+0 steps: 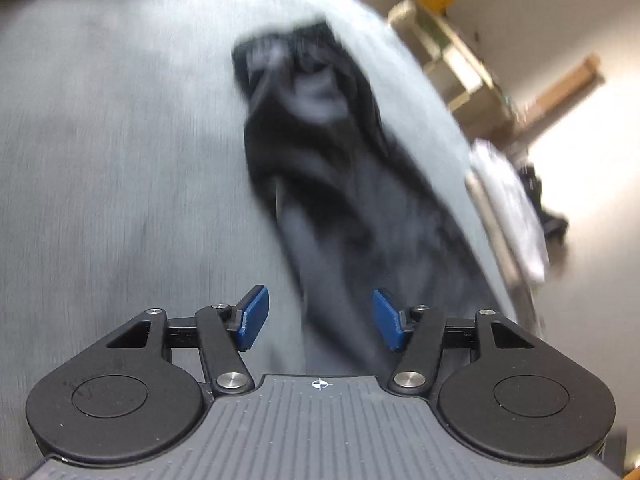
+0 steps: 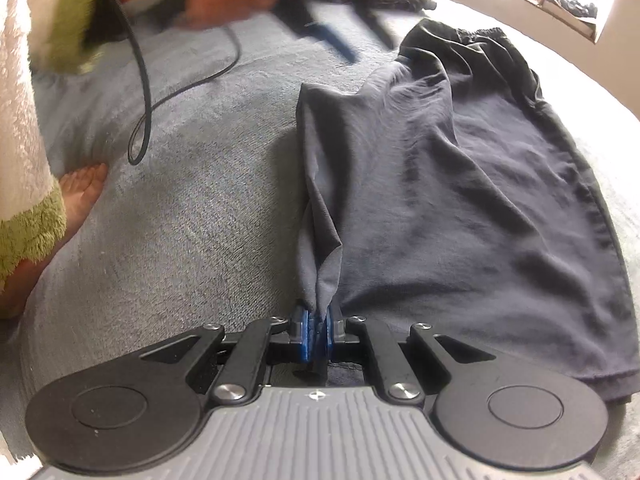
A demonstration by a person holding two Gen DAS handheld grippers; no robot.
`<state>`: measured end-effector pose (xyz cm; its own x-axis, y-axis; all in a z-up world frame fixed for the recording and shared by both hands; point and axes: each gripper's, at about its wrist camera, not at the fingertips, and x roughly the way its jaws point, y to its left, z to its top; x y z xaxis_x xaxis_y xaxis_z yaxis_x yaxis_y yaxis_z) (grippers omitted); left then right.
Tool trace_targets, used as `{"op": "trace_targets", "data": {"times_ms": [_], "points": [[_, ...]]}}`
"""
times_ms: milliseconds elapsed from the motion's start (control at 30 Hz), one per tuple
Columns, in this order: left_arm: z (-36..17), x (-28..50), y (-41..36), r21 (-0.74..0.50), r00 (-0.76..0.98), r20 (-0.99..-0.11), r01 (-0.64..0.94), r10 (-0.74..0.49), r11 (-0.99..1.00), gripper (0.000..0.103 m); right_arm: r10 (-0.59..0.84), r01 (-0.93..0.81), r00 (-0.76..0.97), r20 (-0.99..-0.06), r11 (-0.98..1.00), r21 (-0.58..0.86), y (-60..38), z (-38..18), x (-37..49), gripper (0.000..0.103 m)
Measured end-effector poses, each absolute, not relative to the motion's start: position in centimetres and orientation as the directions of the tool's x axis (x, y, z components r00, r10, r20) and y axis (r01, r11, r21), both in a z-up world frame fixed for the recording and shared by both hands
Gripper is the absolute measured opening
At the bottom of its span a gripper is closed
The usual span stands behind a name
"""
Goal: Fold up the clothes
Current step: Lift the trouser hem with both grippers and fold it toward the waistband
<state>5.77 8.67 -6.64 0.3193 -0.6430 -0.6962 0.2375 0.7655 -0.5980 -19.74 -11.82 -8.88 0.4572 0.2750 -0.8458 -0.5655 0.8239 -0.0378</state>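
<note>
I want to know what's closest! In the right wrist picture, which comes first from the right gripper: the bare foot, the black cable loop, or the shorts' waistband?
From the right gripper:
1. Bare foot, left.
2. Black cable loop, upper left.
3. Waistband, far top right.

Dark navy shorts, thin and creased, spread over a grey plush blanket, filling the right wrist view from centre toward 3 o'clock. Black gathered elastic waistband at about 1 o'clock, hemmed leg edge running down toward 4 o'clock. One corner pulled up into a narrow folded ridge from centre down to 6 o'clock, pinched there between blue pads. In the left wrist view, blurred, stretching from 12 toward 6 o'clock.
</note>
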Motion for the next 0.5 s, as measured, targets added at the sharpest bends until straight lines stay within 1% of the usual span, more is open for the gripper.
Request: {"op": "trace_targets", "data": {"times_ms": [100, 133, 167, 200, 233, 267, 300, 433, 500], "points": [[-7.4, 3.9, 7.8, -0.574, 0.253, -0.733, 0.267, -0.631, 0.774, 0.057, 0.279, -0.556, 0.46, -0.843, 0.831, -0.028, -12.0, -8.8, -19.7, 0.008], [-7.4, 3.5, 7.2, -0.552, 0.253, -0.743, 0.291, -0.619, 0.781, 0.055, 0.28, -0.553, 0.461, -0.842, 0.833, -0.025, -12.1, -8.8, -19.7, 0.008], [-7.4, 3.0, 6.7, -0.529, 0.254, -0.753, 0.316, -0.607, 0.788, 0.046, 0.282, -0.549, 0.462, -0.841, 0.835, -0.022, -12.1, -8.7, -19.7, 0.008], [-7.4, 2.7, 6.4, -0.508, 0.25, -0.765, 0.332, -0.594, 0.795, 0.04, 0.284, -0.545, 0.464, -0.839, 0.838, -0.018, -12.2, -8.7, -19.8, 0.008], [-7.4, 2.4, 6.0, -0.487, 0.246, -0.777, 0.348, -0.58, 0.801, 0.026, 0.287, -0.537, 0.467, -0.836, 0.843, -0.01, -12.3, -8.6, -19.8, 0.008], [-7.4, 2.4, 5.7, -0.492, 0.227, -0.78, 0.353, -0.583, 0.796, 0.014, 0.293, -0.526, 0.468, -0.834, 0.85, 0.004, -12.5, -8.5, -19.7, 0.008], [-7.2, 2.5, 5.5, -0.497, 0.219, -0.781, 0.348, -0.584, 0.795, 0.009, 0.3, -0.514, 0.469, -0.831, 0.858, 0.019, -12.7, -8.4, -19.7, 0.008], [-6.4, 3.2, 5.3, -0.561, 0.203, -0.752, 0.303, -0.627, 0.771, 0.008, 0.367, -0.417, 0.467, -0.804, 0.894, 0.166, -14.8, -8.0, -19.1, 0.008], [-6.1, 3.9, 5.3, -0.611, 0.192, -0.727, 0.256, -0.659, 0.749, 0.008, 0.419, -0.353, 0.469, -0.778, 0.896, 0.269, -16.2, -7.8, -18.7, 0.008]]}}
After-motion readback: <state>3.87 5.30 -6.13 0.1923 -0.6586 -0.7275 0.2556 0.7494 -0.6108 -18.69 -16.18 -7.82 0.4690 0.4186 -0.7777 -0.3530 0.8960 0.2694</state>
